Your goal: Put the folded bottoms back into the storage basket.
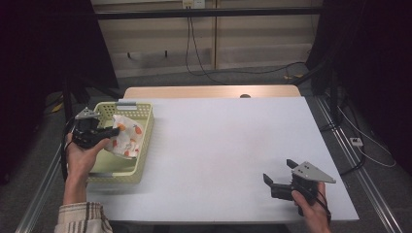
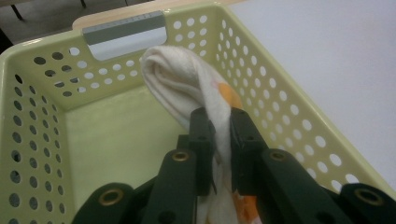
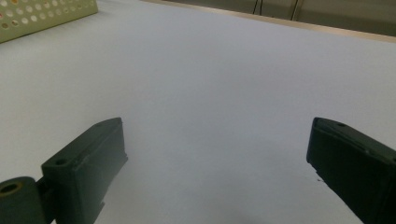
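Note:
A pale green perforated basket (image 1: pixel 144 143) stands at the left edge of the white table (image 1: pixel 223 145). Over it my left gripper (image 1: pixel 115 131) is shut on a white cloth with orange spots (image 1: pixel 127 137). In the left gripper view the cloth (image 2: pixel 184 81) is pinched between the two black jaws, its folded end hanging above the basket (image 2: pixel 289 126) floor. My right gripper (image 1: pixel 278 171) rests low near the table's front right corner, its jaws wide apart with nothing between them; the right gripper view has bare table between its fingers (image 3: pixel 88 163).
The basket has a grey handle plate (image 2: pixel 125 36) on its far wall. A wooden strip (image 1: pixel 214 91) runs along the table's far edge. Cables (image 1: pixel 194 53) hang down the wall behind. The basket's corner (image 3: pixel 46 16) lies far left of my right gripper.

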Demonstrator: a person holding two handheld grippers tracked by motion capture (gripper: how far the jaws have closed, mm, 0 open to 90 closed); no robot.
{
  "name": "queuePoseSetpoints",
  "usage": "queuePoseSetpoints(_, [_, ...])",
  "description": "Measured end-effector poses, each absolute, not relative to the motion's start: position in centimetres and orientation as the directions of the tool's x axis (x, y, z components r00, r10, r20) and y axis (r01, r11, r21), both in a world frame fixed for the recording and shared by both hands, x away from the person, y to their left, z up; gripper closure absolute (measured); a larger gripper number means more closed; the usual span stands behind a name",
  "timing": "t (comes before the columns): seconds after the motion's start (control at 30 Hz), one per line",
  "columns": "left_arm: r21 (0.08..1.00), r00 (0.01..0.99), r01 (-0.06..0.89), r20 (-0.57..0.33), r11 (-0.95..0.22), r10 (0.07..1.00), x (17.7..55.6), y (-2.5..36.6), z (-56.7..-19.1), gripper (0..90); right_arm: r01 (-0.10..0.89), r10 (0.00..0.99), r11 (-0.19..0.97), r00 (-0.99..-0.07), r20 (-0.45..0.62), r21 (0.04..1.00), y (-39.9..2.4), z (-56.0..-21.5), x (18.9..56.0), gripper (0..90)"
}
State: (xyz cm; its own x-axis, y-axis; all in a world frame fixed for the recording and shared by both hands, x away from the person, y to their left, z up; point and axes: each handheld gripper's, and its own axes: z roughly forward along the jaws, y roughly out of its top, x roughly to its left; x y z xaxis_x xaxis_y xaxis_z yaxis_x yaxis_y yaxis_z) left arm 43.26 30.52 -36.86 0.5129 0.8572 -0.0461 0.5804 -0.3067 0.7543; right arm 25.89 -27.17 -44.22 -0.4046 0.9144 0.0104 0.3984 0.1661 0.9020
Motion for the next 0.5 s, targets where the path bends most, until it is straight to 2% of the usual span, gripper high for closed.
queuePoseSetpoints(0.5, [0.725, 0.48, 0.626, -0.067, -0.288, 0.875, 44.2, 31.3, -38.2, 81.6, 0.392, 0.916, 0.154, -0.402, 0.018, 0.907, -27.1, -44.4, 25.9, 3.7])
